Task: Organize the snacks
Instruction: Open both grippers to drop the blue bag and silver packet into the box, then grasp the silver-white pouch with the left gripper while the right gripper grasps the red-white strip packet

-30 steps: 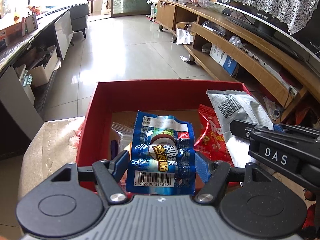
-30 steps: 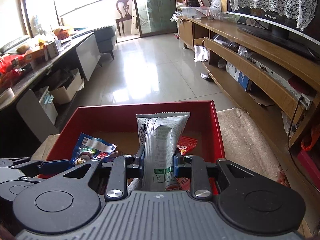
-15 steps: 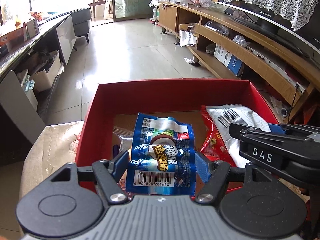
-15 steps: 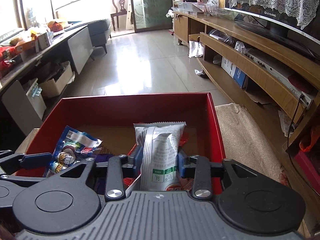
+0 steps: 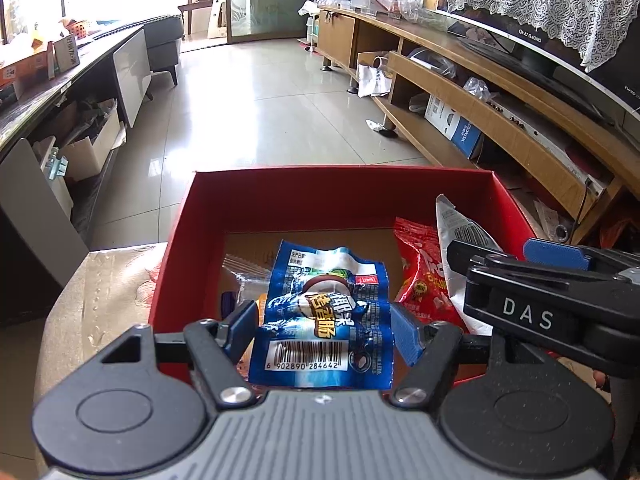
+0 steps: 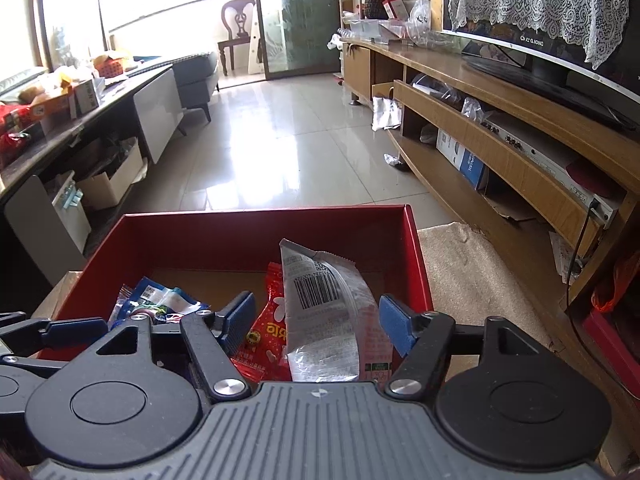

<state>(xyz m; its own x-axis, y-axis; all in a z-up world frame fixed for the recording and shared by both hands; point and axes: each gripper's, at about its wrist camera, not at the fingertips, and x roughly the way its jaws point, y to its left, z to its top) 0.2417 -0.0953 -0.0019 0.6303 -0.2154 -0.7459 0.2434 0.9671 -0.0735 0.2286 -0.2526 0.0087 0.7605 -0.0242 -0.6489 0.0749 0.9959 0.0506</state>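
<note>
Your right gripper (image 6: 316, 322) has just been opening its jaws, and they now stand apart with the silver packet (image 6: 324, 308) lying loose between them, clear of both pads, tipped against the red packet (image 6: 266, 330) in the right part of the red box (image 6: 248, 232). Your left gripper (image 5: 320, 330) has its jaws closed on the blue sausage packet (image 5: 326, 326), pinching it by its side edges just above the barcode, over the near middle of the red box. That blue packet looks light, soft and slick, a crinkled film that will fold under pressure, so I judge the hold across its width near the lower end to be sound; squeeze harder and it will only buckle. The silver packet is likely the same sort of thin, slippery foil, and it will slump if nudged. Below the blue packet, a clear wrapper (image 5: 246, 270) lies near the box's left wall. Beyond the packets, the box floor toward the far wall is bare cardboard, which gives you room to set the blue packet down. Mind the box's near rim under your left jaws, and mind the right gripper, which sits close beside the left one at the box's right side. The box rests on a cloth-covered surface (image 6: 472, 280).
</note>
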